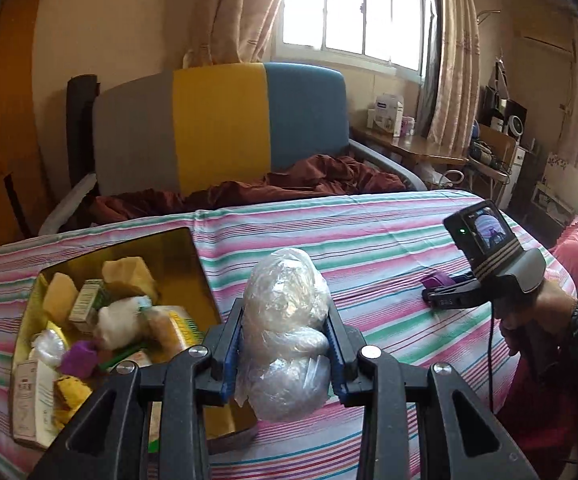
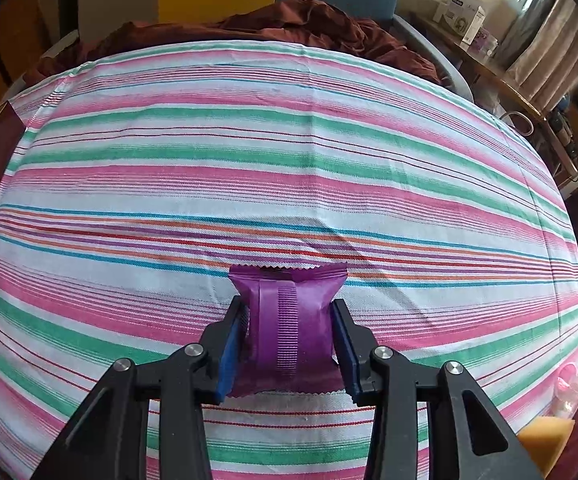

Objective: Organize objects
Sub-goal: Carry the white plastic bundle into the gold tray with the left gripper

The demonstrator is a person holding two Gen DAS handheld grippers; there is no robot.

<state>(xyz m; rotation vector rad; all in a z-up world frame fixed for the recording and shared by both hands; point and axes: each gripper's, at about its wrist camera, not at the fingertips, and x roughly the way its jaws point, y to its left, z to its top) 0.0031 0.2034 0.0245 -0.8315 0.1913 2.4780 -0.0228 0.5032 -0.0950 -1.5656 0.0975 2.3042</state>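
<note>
In the left wrist view the left claw [image 1: 285,344] is clenched on a crumpled clear plastic bundle [image 1: 285,320], held in the air above the striped cloth [image 1: 369,240] of the table; the open box [image 1: 193,248] of sorted bits lies just to the claw's left and below it, already crowded with sponges, small cartons and a purple packet. To finish this step well, I judge the bundle should be carried over the box's emptier far corner and let go low, so the light plastic does not roll back out. The claw points forward and moderately downward, level across its fingers. Far off to its right, a person's hand [image 1: 537,312] holds the right claw [image 1: 433,288] low against the cloth. In the right wrist view that claw is grasping a purple snack packet [image 2: 289,328] by its two sides, the packet lying on the cloth right at the claw's tips; the claw tilts steeply down, and the lift should go straight up to avoid dragging the cloth
</note>
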